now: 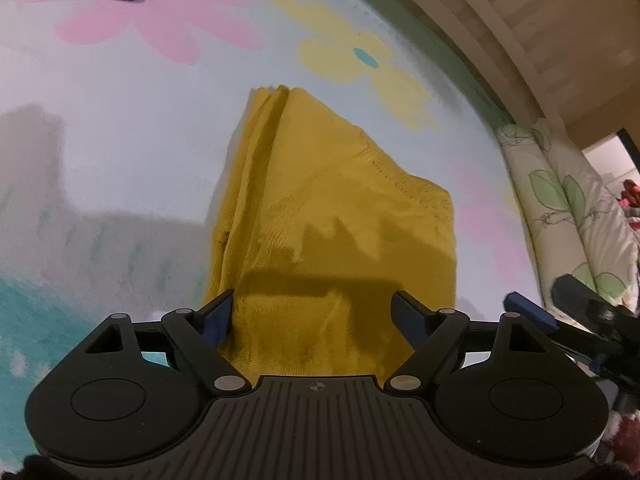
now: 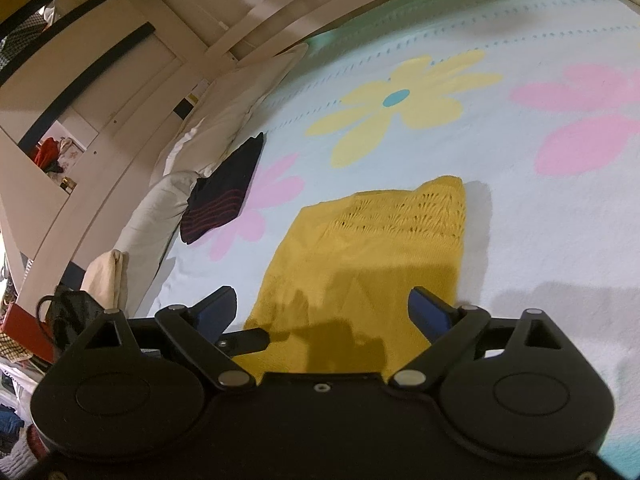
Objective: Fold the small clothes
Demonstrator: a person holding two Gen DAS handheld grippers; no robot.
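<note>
We held our left gripper (image 1: 312,314) and right gripper (image 2: 322,310) low and side by side, jaws spread wide.

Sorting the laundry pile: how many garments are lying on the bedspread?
2: yellow knit in front of both grippers, dark striped garment near the pillows. More may be out of view.

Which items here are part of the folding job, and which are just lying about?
Job:
- yellow knit garment, folded on the flowered blanket
- left gripper, open over it
- right gripper, open over it

Lying about:
- dark garment with red stripes, beside the pillows
- black bag at the bed's edge
- leaf-print bedding
</note>
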